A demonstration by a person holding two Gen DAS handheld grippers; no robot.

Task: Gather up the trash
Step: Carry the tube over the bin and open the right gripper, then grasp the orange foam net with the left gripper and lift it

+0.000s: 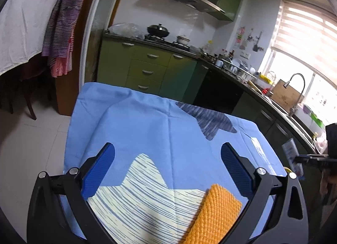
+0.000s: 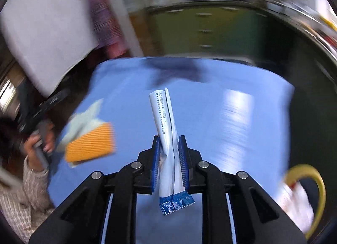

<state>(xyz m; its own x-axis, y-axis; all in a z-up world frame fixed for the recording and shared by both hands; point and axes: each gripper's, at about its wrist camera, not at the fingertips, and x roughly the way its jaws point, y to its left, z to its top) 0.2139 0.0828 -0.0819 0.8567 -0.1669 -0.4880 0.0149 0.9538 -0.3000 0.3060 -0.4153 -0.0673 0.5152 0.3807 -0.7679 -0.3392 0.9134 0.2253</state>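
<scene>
So the wrapper (image 2: 167, 138) is an empty white and blue snack sachet, pinched upright in the right claw (image 2: 169, 159), crumpled at the waist where the pads squeeze it, sawtooth end dangling below the jaws. It's held above the blue cloth (image 2: 210, 117) covering the surface, probably on its way to the yellow-rimmed bin (image 2: 316, 183) at the lower right, which looks like it already has trash in it. Left claw (image 1: 168, 172) is spread wide with nothing in it, hovering over the cloth near an orange sponge (image 1: 217, 216). Right view is badly smeared, so the bin's contents and the kitchen behind are mush
</scene>
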